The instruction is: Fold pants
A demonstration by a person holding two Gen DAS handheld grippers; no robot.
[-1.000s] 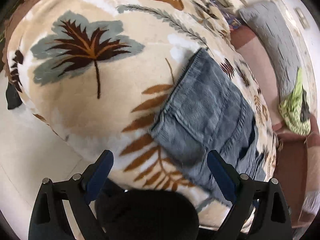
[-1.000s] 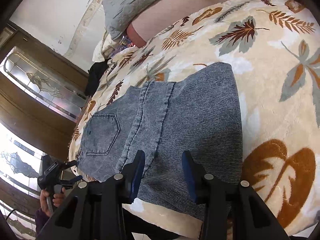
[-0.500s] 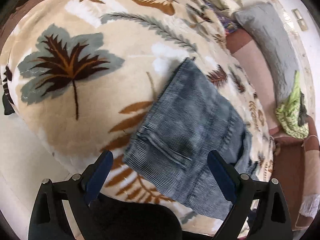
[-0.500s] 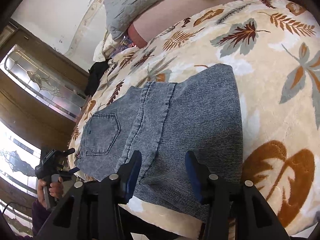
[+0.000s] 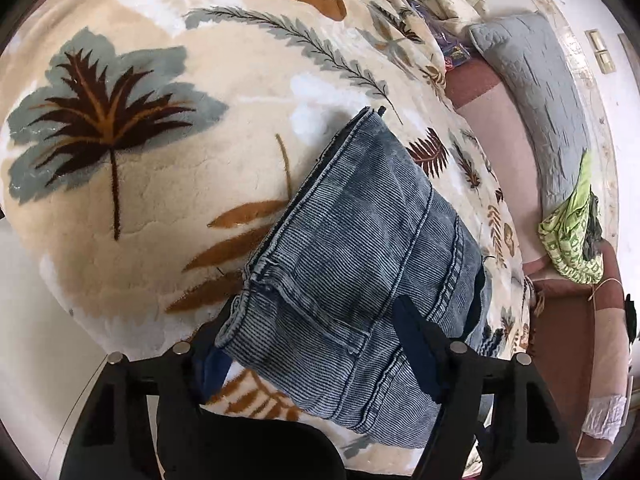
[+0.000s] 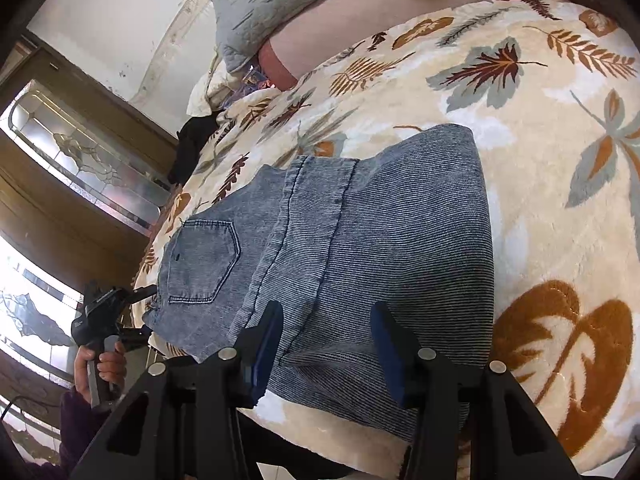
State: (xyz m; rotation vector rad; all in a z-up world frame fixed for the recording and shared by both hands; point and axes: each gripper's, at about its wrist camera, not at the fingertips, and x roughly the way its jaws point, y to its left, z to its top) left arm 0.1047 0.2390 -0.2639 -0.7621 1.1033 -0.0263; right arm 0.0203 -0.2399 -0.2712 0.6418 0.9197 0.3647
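Observation:
The folded blue-grey jeans (image 5: 360, 248) lie on a leaf-print blanket (image 5: 160, 200) near the bed's edge. My left gripper (image 5: 316, 350) straddles their near waistband corner. Its left finger (image 5: 212, 364) is half hidden under the denim edge and its right finger (image 5: 416, 344) rests over the cloth. The jaws are closing with the denim between them, and the pads do not visibly pinch it. In the right wrist view the jeans (image 6: 360, 240) show a back pocket (image 6: 202, 260). My right gripper (image 6: 326, 344) hovers open over their near edge. The left gripper (image 6: 108, 312) shows at the jeans' far left corner, held by a hand (image 6: 100, 364).
A grey pillow (image 5: 540, 92) and a green cloth (image 5: 572, 240) lie by the wall on a pink sheet (image 5: 508, 152). A wooden cabinet with glass panels (image 6: 80, 168) stands beyond the bed. Pale floor (image 5: 28, 320) lies below the bed edge.
My left gripper came forward onto the jeans' waistband corner and its jaws narrowed around the cloth. The right gripper's jaws widened slightly and it stayed in place.

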